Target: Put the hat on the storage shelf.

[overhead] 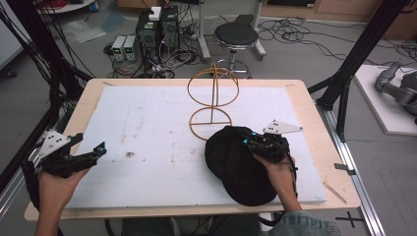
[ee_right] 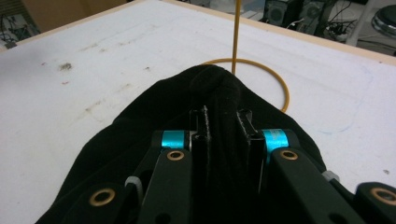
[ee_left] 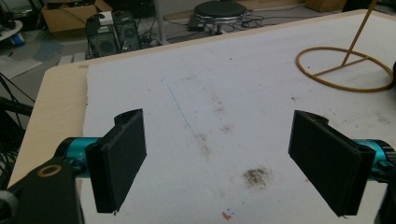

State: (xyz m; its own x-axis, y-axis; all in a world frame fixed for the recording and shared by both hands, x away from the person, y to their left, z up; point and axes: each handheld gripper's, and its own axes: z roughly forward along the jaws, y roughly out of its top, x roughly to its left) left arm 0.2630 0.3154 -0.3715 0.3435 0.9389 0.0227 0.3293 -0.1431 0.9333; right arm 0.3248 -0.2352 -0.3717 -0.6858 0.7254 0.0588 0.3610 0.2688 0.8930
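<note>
A black cap (overhead: 236,167) lies on the white foam board (overhead: 147,123) at the front right. My right gripper (overhead: 247,141) is shut on a pinched fold of the cap's crown (ee_right: 217,88); the fold bulges up between the jaws. Just beyond the cap stands a gold wire stand (overhead: 212,93) with a round base ring (ee_right: 275,79) and an upright hoop. My left gripper (overhead: 101,148) is held at the board's left edge, open, its black pads (ee_left: 119,158) wide apart with only stained foam (ee_left: 210,121) between them.
The foam board rests on a wooden table (overhead: 314,113). A black stool (overhead: 236,37), computer boxes (overhead: 157,29) and cables are on the floor beyond. Black frame posts (overhead: 354,54) flank the table. Brown stains (overhead: 130,154) mark the foam.
</note>
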